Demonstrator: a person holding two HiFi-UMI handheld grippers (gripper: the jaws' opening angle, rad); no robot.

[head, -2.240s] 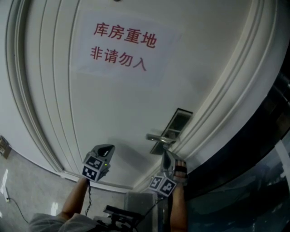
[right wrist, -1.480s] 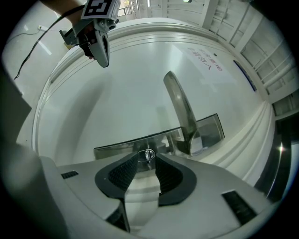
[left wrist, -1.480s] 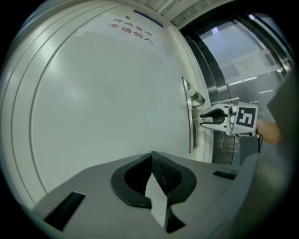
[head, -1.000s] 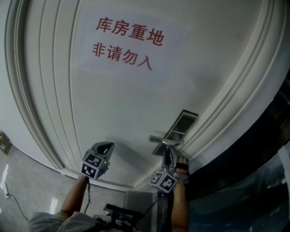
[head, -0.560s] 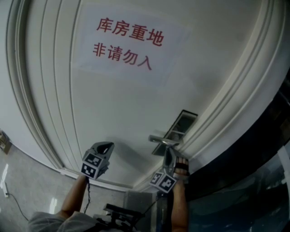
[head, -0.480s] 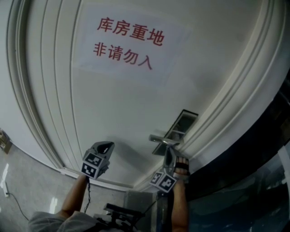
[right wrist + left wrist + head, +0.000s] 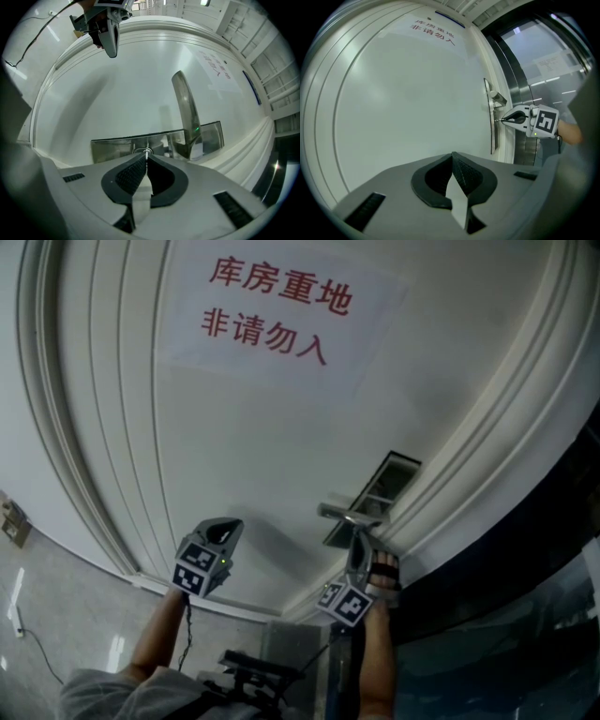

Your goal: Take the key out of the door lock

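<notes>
Only the right gripper view reveals the small silver metal key (image 7: 147, 152) in the brushed-steel lock plate (image 7: 112, 149). The right gripper (image 7: 146, 158), jaws closing, pinches it; the left gripper (image 7: 452, 156) is clenched empty.

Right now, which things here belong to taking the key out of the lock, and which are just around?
In the job:
- key
- lock plate
- right tongs, closing on the key

Just around:
- left tongs, shut, empty
- handle
- sign
</notes>
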